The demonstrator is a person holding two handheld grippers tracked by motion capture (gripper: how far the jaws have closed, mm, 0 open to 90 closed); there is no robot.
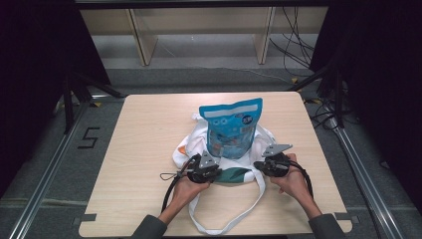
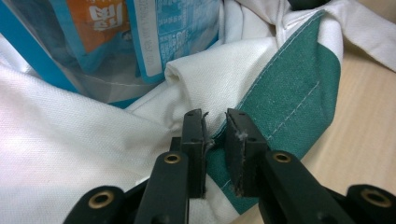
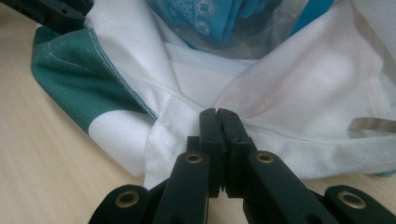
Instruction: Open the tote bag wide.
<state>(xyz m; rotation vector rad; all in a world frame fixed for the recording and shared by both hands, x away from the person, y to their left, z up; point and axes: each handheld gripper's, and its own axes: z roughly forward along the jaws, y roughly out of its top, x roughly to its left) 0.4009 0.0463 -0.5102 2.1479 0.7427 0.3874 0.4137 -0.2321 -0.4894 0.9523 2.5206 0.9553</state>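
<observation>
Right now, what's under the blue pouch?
The blue pouch stands on a white and green tote bag crumpled around its base. Whether it sits inside the bag's opening or just on the cloth is hidden.

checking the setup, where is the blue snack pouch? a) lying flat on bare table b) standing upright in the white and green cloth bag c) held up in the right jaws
b: the blue pouch stands upright with the cloth bag bunched around its base.
</observation>
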